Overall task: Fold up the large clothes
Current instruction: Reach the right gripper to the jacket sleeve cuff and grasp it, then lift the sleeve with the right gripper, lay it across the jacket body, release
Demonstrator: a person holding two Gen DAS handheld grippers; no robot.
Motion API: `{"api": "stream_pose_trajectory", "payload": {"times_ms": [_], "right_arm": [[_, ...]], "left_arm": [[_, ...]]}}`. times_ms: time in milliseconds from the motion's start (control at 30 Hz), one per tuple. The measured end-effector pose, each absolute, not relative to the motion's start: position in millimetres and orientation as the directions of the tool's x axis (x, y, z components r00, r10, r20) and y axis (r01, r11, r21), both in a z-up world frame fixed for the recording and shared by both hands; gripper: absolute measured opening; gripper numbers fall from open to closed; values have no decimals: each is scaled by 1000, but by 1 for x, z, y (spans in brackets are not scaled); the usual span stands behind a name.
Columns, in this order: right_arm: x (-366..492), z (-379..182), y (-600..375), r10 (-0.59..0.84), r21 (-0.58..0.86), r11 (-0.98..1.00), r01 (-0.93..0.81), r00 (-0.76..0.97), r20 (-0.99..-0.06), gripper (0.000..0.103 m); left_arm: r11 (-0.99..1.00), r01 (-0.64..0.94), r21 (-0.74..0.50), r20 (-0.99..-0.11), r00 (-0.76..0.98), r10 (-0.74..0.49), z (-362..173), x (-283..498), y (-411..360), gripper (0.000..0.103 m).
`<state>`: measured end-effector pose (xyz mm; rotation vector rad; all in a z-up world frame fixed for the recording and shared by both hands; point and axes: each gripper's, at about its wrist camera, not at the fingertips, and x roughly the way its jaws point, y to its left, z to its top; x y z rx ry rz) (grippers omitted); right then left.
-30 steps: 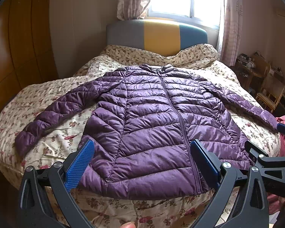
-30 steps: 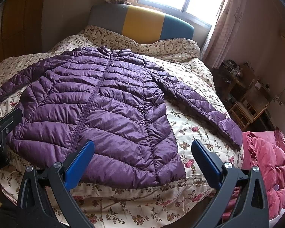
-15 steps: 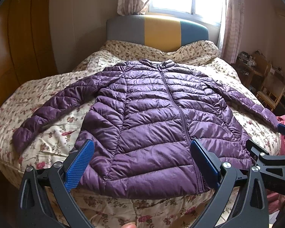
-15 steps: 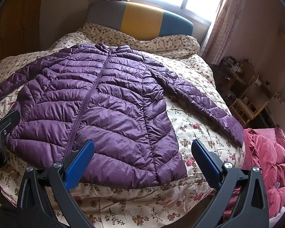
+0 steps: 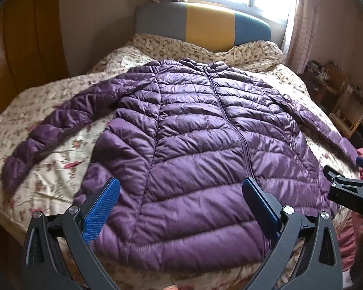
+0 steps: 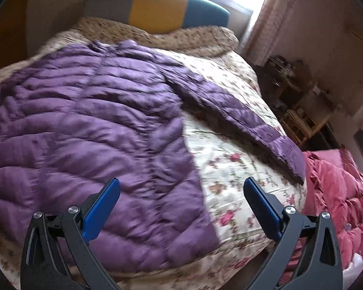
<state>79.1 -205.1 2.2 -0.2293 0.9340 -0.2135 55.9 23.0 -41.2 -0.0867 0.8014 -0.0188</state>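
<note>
jacket, a purple quilted puffer, lay front up and zipped on the floral bedspread, collar toward the striped headboard, both sleeves spread outward. left wrist view showed the whole garment, its left-hand sleeve reaching toward the wooden wardrobe, and the right gripper entering at the frame's right edge. right wrist view instead showed the other sleeve running to the bed's corner, a pink quilted cover piled beside the bed, and a cluttered wooden table by the curtain.

left gripper hung over the hem with its blue pads spread wide, gripping nothing. right gripper was likewise wide apart and empty, over the hem's right corner and bare bedspread.

compared with half a second before, the right view had swung toward the right, losing the jacket's zipper side and blurring, and both cameras sat closer to the hem.
</note>
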Motion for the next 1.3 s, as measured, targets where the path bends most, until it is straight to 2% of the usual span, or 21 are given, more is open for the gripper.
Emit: {"api": "stream_pose_trajectory", "payload": {"times_ms": [100, 167, 300, 367, 533, 700, 800, 833, 1000, 1033, 1067, 1133, 1167, 1233, 1300], "right_arm": [[102, -9, -235, -339, -311, 939, 145, 528, -779, 96], [116, -16, -258, -390, -337, 921, 198, 498, -774, 89], [142, -21, -323, -487, -373, 869, 325, 431, -759, 83], [150, -18, -353, -532, -390, 836, 385, 401, -745, 75], [168, -9, -435, -635, -432, 733, 526, 301, -711, 69], [179, -20, -502, -667, -463, 651, 602, 160, -728, 72], [184, -43, -531, -615, -448, 645, 620, 72, -785, 80], [184, -52, -538, -582, -428, 654, 623, 52, -812, 86], [182, -67, -539, -554, -373, 651, 661, 78, -829, 85], [181, -67, -538, -540, -352, 660, 664, 93, -836, 83], [181, -68, -539, -521, -328, 672, 664, 108, -847, 70], [186, -68, -535, -480, -284, 701, 654, 138, -866, 52], [188, -68, -533, -467, -274, 715, 644, 148, -871, 35], [197, -67, -524, -475, -296, 732, 613, 148, -868, 17], [205, -70, -514, -495, -322, 734, 599, 146, -856, 13]], "left_arm": [[995, -25, -101, -726, 686, -57, -47, 77, 31, 100], [996, -31, -80, -731, 681, -38, -51, 94, 35, 100], [998, -24, -57, -739, 673, -26, -56, 125, 41, 100], [998, -26, -54, -744, 668, -23, -58, 140, 46, 100], [998, -27, -53, -741, 671, -21, -61, 172, 53, 100], [997, -48, -56, -751, 661, -11, -69, 211, 59, 100], [997, -60, -45, -759, 651, 5, -75, 233, 63, 100], [997, -64, -37, -761, 648, 14, -77, 241, 64, 100], [997, -75, 6, -766, 640, 53, -86, 260, 71, 100], [997, -76, 9, -770, 636, 56, -88, 263, 72, 100], [997, -73, 3, -773, 633, 48, -90, 265, 73, 100], [997, -74, -2, -779, 626, 45, -94, 267, 73, 100], [997, -73, -2, -783, 621, 44, -97, 268, 73, 100], [997, -72, -3, -787, 616, 42, -100, 271, 73, 100], [997, -72, -7, -788, 615, 39, -101, 271, 73, 100]]}}
